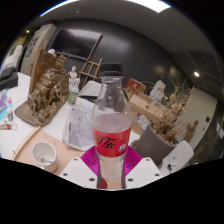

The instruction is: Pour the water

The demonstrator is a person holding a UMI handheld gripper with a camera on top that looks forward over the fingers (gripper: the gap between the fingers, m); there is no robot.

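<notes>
The bottle point(110, 125), one clear plastic one with a red label and a white cap, stands upright between the fingers of the tool point(110, 168), its long axis running straight up from them. The magenta pads point(95, 160) appear pressed against its lower part on both sides, so I judge the tool clenched on it and lifted clear of the desk point(60, 158). One white cup point(44, 153) sits on the desk, off to the left and a little ahead of the fingers, mouth up. Pouring would need the bottle carried left over that cup and tipped. Whether the cap is off I cannot tell.
</notes>
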